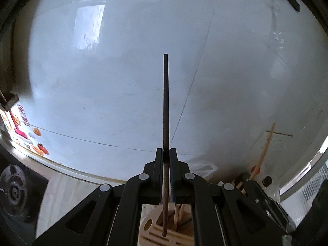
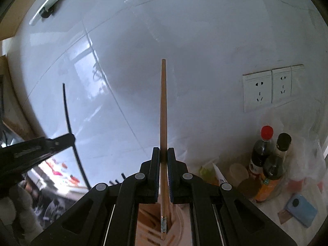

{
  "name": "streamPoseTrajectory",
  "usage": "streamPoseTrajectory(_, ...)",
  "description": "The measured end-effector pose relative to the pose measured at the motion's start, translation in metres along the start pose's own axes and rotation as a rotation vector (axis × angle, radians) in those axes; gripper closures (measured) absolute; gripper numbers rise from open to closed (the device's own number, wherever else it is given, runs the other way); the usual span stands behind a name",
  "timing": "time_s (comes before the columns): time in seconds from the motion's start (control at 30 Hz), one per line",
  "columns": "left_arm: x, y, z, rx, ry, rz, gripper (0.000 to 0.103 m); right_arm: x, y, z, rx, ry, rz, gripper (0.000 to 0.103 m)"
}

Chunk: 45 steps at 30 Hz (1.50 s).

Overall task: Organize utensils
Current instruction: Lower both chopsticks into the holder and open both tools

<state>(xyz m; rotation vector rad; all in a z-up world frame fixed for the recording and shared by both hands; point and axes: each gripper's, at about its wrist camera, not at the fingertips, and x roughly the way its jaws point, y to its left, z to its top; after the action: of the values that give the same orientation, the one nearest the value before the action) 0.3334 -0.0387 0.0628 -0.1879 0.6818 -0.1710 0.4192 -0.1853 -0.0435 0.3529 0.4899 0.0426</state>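
My left gripper [image 1: 166,153] is shut on a dark chopstick [image 1: 165,102] that sticks straight up past the fingers toward the white tiled wall. Its lower end hangs over a pale slotted utensil holder [image 1: 151,231] under the gripper. My right gripper [image 2: 163,153] is shut on a light wooden chopstick [image 2: 163,106], also pointing up, with its labelled lower end above the holder [image 2: 147,221]. In the right wrist view the left gripper [image 2: 71,138] shows at the left with the dark chopstick [image 2: 67,112]. In the left wrist view the wooden chopstick [image 1: 265,149] appears at lower right.
Sauce bottles [image 2: 264,155] and a blue device [image 2: 301,210] stand on the counter at right, below wall sockets [image 2: 272,90]. A fridge door with magnets [image 1: 22,131] is at the left. A gas burner [image 1: 13,190] lies at lower left.
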Motion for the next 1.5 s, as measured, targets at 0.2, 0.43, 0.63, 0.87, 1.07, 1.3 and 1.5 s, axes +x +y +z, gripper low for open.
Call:
streamPoseTrajectory(0.2,0.027,0.013,-0.012,-0.035,0.001,-0.001,0.100,0.014,-0.001,-0.013,0.005,-0.061,-0.016,0.096)
streamPoseTrajectory(0.43,0.048,0.020,-0.025,-0.049,0.021,-0.003,0.100,0.020,0.004,-0.031,-0.017,-0.096,-0.026,0.096)
streamPoseTrajectory(0.63,0.058,0.025,-0.032,-0.043,0.046,-0.009,0.100,0.021,0.002,-0.045,-0.008,-0.091,-0.043,0.096)
streamPoseTrajectory(0.87,0.062,0.027,-0.038,-0.029,0.069,-0.003,0.100,0.021,-0.001,-0.050,-0.002,-0.070,-0.055,0.096)
streamPoseTrajectory(1.07,0.065,0.022,-0.041,0.005,0.080,0.000,0.099,0.022,-0.002,-0.054,-0.009,-0.056,-0.057,0.096)
streamPoseTrajectory(1.3,0.065,0.014,-0.045,0.067,0.154,-0.023,0.097,0.025,-0.003,-0.052,-0.016,-0.013,-0.041,0.096)
streamPoseTrajectory(1.5,0.022,0.013,-0.046,0.098,0.141,-0.020,0.030,0.012,-0.007,-0.051,-0.014,0.065,0.018,0.067)
